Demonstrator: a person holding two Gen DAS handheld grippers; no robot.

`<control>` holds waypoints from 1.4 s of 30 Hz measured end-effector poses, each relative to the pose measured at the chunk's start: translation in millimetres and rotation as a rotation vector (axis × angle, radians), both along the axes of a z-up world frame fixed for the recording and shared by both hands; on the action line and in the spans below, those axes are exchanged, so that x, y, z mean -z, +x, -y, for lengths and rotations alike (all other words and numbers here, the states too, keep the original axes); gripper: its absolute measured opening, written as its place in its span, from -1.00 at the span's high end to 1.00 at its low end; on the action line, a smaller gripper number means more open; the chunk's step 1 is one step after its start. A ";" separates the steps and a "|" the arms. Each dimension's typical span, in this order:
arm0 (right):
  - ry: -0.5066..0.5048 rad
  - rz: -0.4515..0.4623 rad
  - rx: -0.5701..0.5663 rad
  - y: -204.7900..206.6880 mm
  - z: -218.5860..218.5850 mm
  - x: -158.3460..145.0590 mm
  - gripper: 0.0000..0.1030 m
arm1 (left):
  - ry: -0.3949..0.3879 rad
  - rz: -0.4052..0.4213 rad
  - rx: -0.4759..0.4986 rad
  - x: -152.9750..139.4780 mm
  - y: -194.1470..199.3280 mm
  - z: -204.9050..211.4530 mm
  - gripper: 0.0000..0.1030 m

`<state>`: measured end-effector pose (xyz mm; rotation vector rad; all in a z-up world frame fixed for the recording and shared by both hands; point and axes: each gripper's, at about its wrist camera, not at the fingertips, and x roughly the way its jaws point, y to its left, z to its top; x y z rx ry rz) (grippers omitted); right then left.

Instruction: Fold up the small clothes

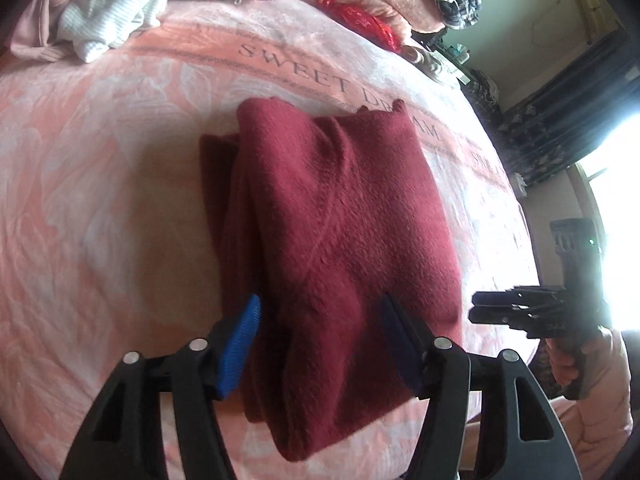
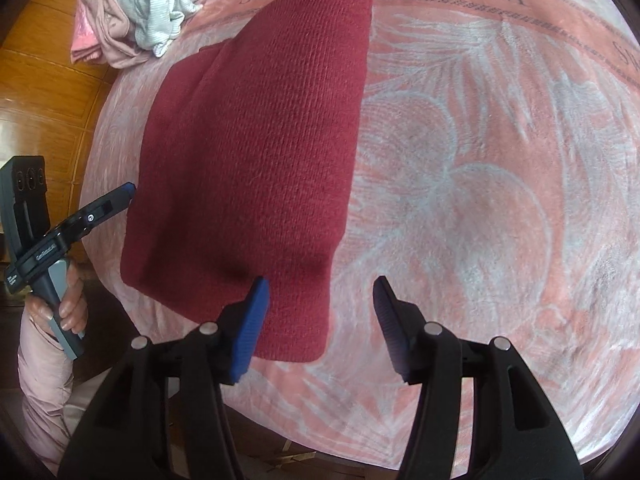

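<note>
Since the red sweater [image 1: 336, 232] lies folded on the bed [image 1: 100, 200], both my left tongs [image 1: 320, 344] and right tongs [image 2: 320, 320] hang spread, pinching nothing. Before the next fold, I judge I should bite the near hem squarely with both.

A bed under a pink floral blanket [image 2: 480, 160] carries a folded maroon sweater [image 1: 340, 216] just ahead of the tongs; beyond it, a heap of pale clothes [image 1: 108, 12].

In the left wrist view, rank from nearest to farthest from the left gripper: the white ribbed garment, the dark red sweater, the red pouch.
From the left gripper:
1. dark red sweater, folded, directly between and ahead of the fingers.
2. red pouch, far right, by the pillows.
3. white ribbed garment, far left corner; close to the pouch's distance.
</note>
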<state>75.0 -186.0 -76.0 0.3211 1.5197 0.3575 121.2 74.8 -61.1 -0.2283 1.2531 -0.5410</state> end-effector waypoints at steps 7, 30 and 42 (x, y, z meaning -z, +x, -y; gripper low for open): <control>-0.048 0.003 -0.036 -5.5 -12.3 5.3 -0.09 | 0.089 -0.043 0.084 15.8 -29.8 15.2 -0.29; -0.032 -0.038 -0.101 -8.3 -34.1 34.6 -0.11 | 0.124 -0.044 0.111 51.2 -32.9 -6.4 0.84; -0.204 0.036 -0.144 -14.7 -69.2 31.7 0.32 | 0.168 -0.044 0.087 54.5 -33.9 9.7 0.79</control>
